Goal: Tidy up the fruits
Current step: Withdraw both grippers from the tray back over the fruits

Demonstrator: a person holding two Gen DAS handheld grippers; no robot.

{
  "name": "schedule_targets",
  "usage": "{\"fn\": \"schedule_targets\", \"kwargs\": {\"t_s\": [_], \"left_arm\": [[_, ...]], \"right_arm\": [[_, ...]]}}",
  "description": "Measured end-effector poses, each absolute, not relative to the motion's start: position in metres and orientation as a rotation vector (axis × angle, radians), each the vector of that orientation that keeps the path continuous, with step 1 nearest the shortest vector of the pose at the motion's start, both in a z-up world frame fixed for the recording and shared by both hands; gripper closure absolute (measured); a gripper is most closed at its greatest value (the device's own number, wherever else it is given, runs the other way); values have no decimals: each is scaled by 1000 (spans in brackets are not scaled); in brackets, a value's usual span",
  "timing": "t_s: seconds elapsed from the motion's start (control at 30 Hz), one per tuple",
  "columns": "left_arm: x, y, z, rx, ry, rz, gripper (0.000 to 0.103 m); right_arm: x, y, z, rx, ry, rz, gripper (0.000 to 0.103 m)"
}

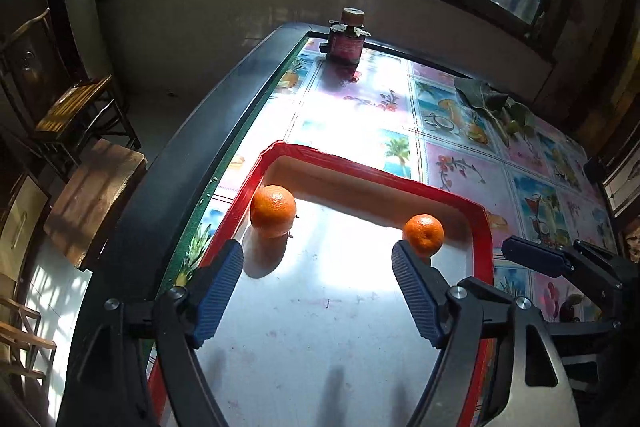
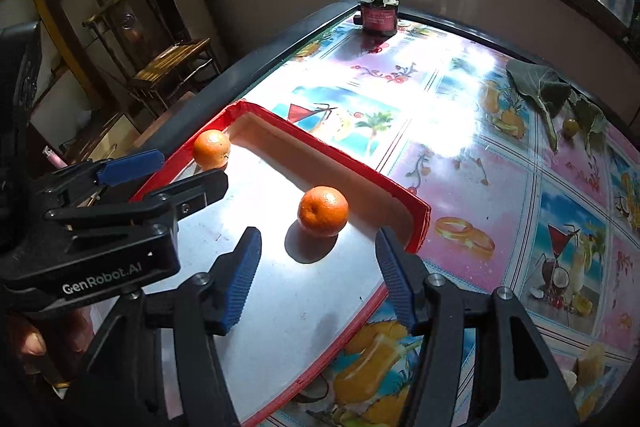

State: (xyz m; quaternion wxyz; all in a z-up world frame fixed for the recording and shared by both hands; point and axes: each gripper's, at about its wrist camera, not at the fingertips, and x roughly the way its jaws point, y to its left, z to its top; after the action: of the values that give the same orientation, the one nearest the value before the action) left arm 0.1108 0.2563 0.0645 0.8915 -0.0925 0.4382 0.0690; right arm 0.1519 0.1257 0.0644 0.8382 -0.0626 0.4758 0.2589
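Two oranges lie in a red-rimmed metal tray (image 1: 482, 227) on the table. One orange (image 1: 273, 210) sits in the tray's far left corner; it also shows in the right wrist view (image 2: 211, 149). The other orange (image 1: 423, 235) sits near the far right rim, and shows in the right wrist view (image 2: 323, 211) too. My left gripper (image 1: 318, 255) is open and empty above the tray, behind both oranges. My right gripper (image 2: 318, 241) is open and empty, just behind the right orange. The tray's rim (image 2: 420, 223) lies by my right finger.
A dark red jar (image 1: 346, 39) with a cork lid stands at the table's far edge. Green leaves (image 1: 496, 103) and a small round fruit (image 2: 570, 127) lie at the far right. A pale object (image 2: 590, 363) lies at the near right. Wooden chairs (image 1: 76, 107) stand left of the table.
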Motion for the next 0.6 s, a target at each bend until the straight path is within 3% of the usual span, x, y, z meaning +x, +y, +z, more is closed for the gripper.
{"fn": "schedule_targets", "kwargs": {"t_s": [0.13,0.3,0.6], "left_arm": [[86,235,77,-145,892,139,25],[40,185,92,-63,836,51,19],[-11,85,67,16,902,-200,18]], "right_arm": [[127,92,73,-85,1016,533,39],[72,26,96,-78,979,514,26],[-21,-81,82,-141,976,438,25]]}}
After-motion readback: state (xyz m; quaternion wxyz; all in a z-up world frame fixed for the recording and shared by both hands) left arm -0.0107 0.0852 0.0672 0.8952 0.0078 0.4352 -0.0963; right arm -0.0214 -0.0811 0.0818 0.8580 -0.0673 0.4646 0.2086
